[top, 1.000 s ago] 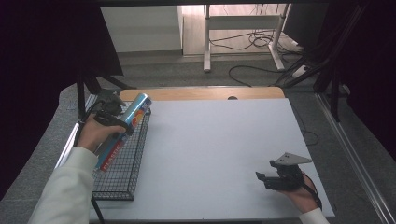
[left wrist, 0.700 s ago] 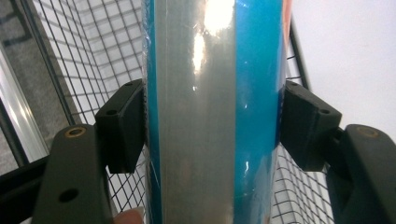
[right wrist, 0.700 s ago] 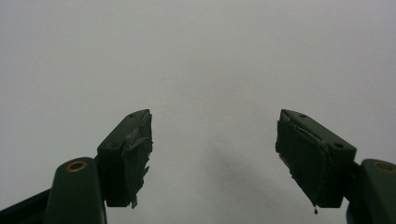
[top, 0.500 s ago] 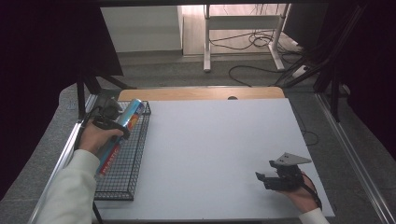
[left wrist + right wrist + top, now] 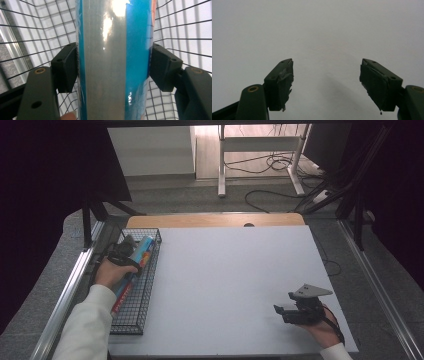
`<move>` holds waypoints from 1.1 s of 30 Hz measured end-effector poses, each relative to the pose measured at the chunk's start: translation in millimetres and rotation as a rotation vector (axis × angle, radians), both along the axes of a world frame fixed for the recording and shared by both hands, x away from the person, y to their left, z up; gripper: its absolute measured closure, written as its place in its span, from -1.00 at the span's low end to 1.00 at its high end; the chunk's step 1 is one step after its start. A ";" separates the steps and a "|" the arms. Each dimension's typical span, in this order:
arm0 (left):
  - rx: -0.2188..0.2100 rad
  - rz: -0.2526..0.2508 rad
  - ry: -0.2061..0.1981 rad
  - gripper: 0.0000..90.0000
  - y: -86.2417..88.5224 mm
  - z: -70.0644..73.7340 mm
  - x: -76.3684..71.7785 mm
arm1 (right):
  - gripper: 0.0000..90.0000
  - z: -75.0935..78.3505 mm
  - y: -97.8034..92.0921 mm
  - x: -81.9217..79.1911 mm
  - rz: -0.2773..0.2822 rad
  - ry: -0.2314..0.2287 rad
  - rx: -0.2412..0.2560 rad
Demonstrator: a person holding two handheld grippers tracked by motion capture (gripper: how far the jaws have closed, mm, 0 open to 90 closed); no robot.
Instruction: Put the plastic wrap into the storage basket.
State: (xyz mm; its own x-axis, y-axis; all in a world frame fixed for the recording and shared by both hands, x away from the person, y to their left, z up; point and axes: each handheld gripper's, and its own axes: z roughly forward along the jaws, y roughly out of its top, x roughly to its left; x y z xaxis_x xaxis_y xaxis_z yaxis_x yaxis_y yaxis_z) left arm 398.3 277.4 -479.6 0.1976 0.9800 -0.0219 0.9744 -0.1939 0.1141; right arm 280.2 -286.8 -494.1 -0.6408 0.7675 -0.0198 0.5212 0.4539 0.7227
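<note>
High view: left gripper [image 5: 131, 251] down inside the wire basket [image 5: 131, 320], clamped on the long blue box [image 5: 142, 254]. Blue box lying along the basket, far end near the basket's back wall. Left arm in a white sleeve [image 5: 87, 325], stretched out over the basket's near end. Right gripper [image 5: 286, 312] well away from the basket, low on the white table [image 5: 225, 280].

Left gripper view: pads [image 5: 66, 66] pressed on both sides of the blue box, basket wires all around.

Right gripper view: right gripper spread wide, nothing between, over the bare table.
</note>
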 end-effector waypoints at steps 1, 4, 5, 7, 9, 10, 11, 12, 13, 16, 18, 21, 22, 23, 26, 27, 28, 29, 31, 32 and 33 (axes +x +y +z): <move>0.013 -0.006 0.007 -0.30 -1.3 -4.4 0.5 | -0.39 0.0 0.0 0.0 0.000 0.000 0.000; 0.043 -0.010 0.009 -0.31 -5.4 -12.3 0.4 | -0.39 0.2 -0.2 -0.1 0.003 0.001 0.004; 0.048 -0.012 -0.002 -0.32 -6.9 -10.1 -0.4 | -0.39 0.4 -0.2 -0.3 0.003 0.001 0.006; 0.053 -0.013 -0.077 -0.37 -11.8 -2.3 -4.0 | -0.39 0.6 -0.1 -0.3 0.004 0.000 0.005; 0.055 -0.024 -0.108 -0.50 -15.8 6.7 -7.6 | -0.40 0.9 0.1 -0.7 0.004 0.001 0.002; 0.054 -0.036 -0.121 -0.55 -17.4 10.1 -9.6 | -0.40 1.0 0.2 -1.0 0.006 -0.001 0.001; 0.053 -0.042 -0.135 -0.58 -18.5 13.2 -11.7 | -0.40 1.3 0.3 -1.4 0.006 -0.002 0.001; 0.055 -0.045 -0.153 -0.61 -19.0 15.6 -14.0 | -0.40 1.5 0.4 -1.7 0.006 -0.004 0.003; 0.069 -0.050 -0.171 -0.63 -19.8 17.9 -16.3 | -0.40 1.8 0.3 -1.9 0.006 -0.005 0.003; 0.077 -0.075 -0.229 -0.64 -20.6 26.3 -25.8 | -0.40 1.8 -0.4 -2.1 0.004 -0.006 0.003; 0.053 -0.094 -0.268 -0.64 -20.5 34.0 -33.0 | -0.40 1.5 -1.5 -1.8 0.002 -0.005 0.003; -0.003 -0.125 -0.327 -0.64 -22.7 45.3 -44.8 | -0.40 1.2 -2.4 -1.6 -0.003 -0.004 0.003; -0.022 -0.138 -0.348 -0.63 -24.4 48.1 -49.0 | -0.40 1.4 -2.4 -1.8 -0.003 -0.004 0.004; -0.041 -0.149 -0.363 -0.63 -26.7 50.2 -53.0 | -0.40 1.5 -2.2 -2.2 -0.004 -0.005 0.003; -0.092 -0.189 -0.404 -0.62 -37.2 51.1 -64.6 | -0.40 2.1 -1.6 -3.3 -0.005 -0.007 0.002; -0.107 -0.205 -0.414 -0.62 -41.7 49.9 -68.3 | -0.40 2.3 -1.5 -3.8 -0.003 -0.007 0.000; -0.124 -0.230 -0.424 -0.62 -47.5 47.8 -72.9 | -0.40 2.5 -1.3 -4.4 -0.003 -0.008 -0.001; -0.124 -0.240 -0.432 -0.62 -51.5 46.7 -76.1 | -0.40 2.6 -1.2 -5.0 -0.005 -0.008 0.000; -0.106 -0.277 -0.453 -0.62 -62.8 43.5 -84.2 | -0.40 2.9 -1.6 -5.6 -0.007 -0.010 0.001; -0.117 -0.293 -0.463 -0.62 -68.2 41.5 -88.0 | -0.40 2.9 -2.1 -5.8 -0.009 -0.010 0.001; -0.130 -0.304 -0.471 -0.62 -73.5 39.3 -91.3 | -0.40 2.8 -2.6 -6.0 -0.010 -0.010 0.000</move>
State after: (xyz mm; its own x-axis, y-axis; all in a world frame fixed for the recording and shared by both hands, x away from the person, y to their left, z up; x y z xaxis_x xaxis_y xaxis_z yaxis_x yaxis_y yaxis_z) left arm 307.0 203.9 -440.3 0.4878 0.8727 0.0200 0.7153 -0.4128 0.5639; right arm 274.2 -289.4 -491.3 -0.6326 0.7741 -0.0262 0.5183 0.4483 0.7283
